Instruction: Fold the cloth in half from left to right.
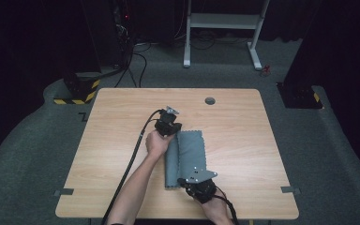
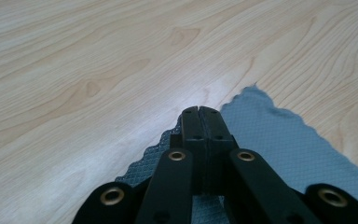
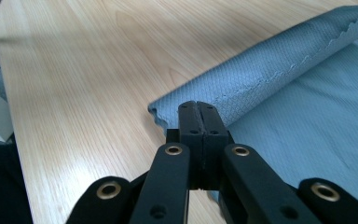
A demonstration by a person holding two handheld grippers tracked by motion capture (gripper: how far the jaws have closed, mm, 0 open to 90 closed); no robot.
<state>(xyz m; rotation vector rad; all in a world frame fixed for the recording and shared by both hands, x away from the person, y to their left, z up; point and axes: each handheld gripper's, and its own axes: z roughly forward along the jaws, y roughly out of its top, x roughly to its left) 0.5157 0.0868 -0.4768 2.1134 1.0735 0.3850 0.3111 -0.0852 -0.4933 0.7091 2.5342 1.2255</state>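
Observation:
A grey cloth lies in the middle of the wooden table, its left side rolled over onto the rest. My left gripper is at the cloth's far left corner. In the left gripper view its jaws are shut, pinching the scalloped edge of the cloth. My right gripper is at the near left corner. The right gripper view has those jaws shut on the corner of the lifted fold of cloth, which curls over the flat part.
A round cable hole sits near the table's far edge. Tape marks lie at the near corners. Behind the table stand a white desk frame and a yellow-black base on grey carpet.

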